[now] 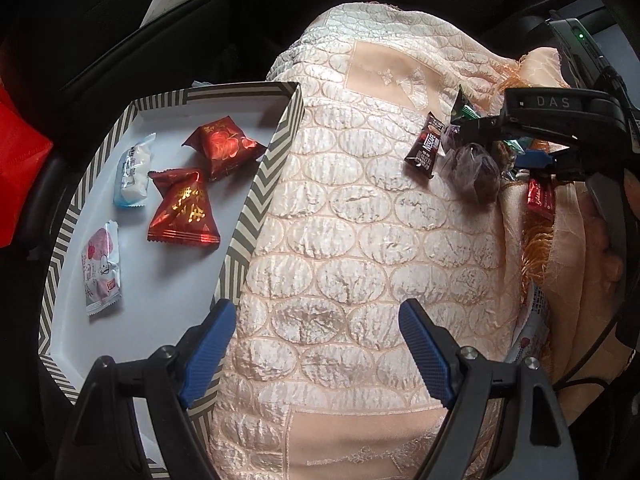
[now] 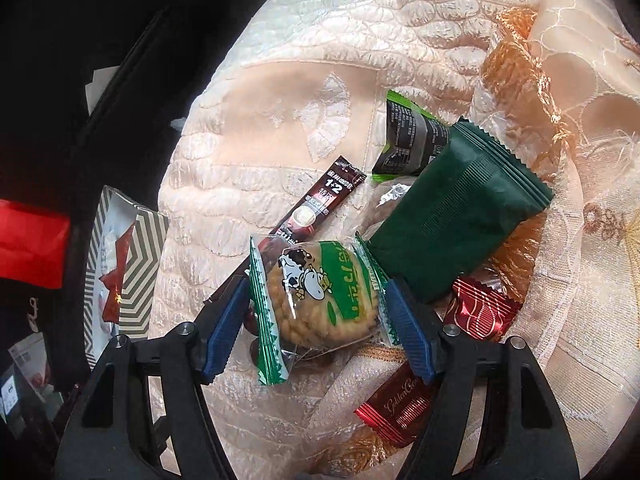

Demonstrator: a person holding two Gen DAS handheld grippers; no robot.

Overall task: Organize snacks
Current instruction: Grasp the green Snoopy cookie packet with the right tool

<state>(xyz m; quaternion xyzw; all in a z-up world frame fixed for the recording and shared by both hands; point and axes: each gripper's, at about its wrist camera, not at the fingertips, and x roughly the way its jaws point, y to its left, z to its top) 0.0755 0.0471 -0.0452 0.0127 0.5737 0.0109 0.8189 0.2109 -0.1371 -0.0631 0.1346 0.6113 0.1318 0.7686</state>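
My right gripper (image 2: pixel 316 324) had jaws wide w/ the cow-print biscuit pack (image 2: pixel 320 296) between them, pads not pressing (it lay on the cloth (image 2: pixel 280 100)). Left gripper (image 1: pixel 318 348) hung open, empty, beside the striped box (image 1: pixel 256 200).

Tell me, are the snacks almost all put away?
Not yet. Four packets already lie in the striped box: two red candies, a white one and a pink one. The right gripper is open around the cow biscuit packet, not squeezing it. The left gripper is open and empty. Still on the cloth: coffee stick, dark green packet, red chocolates.
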